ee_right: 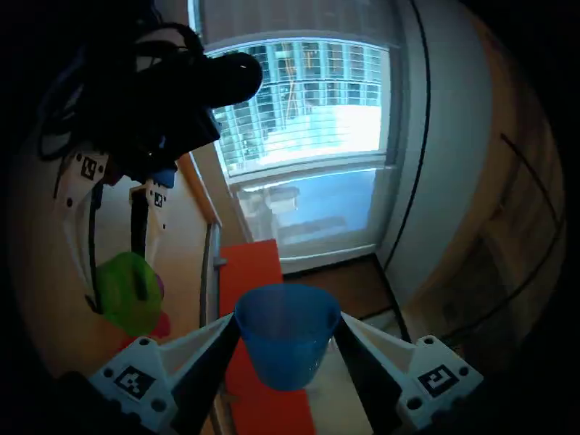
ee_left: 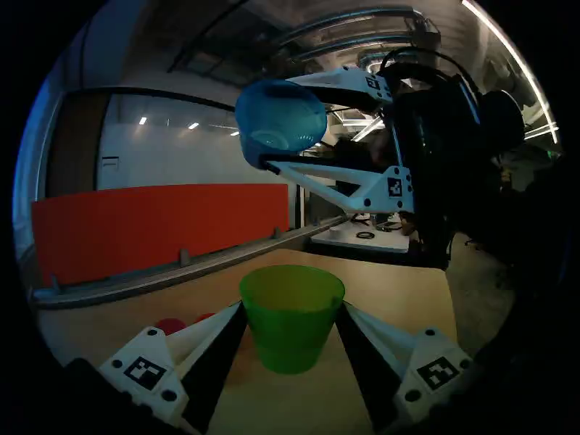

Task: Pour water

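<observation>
While the left gripper (ee_left: 291, 308) pinched the green cup (ee_left: 291, 330) upright, low over the table (ee_left: 395, 290), the right gripper (ee_right: 287, 322) clamped the blue cup (ee_left: 280, 125) tipped sideways above it; no stream showed; the pour looked begun, though whether it was finished I couldn't tell.

Light wooden table (ee_left: 391, 290), metal rail (ee_left: 181, 267) along its far left edge, two small red items (ee_left: 171, 325) near left, kind unclear
</observation>
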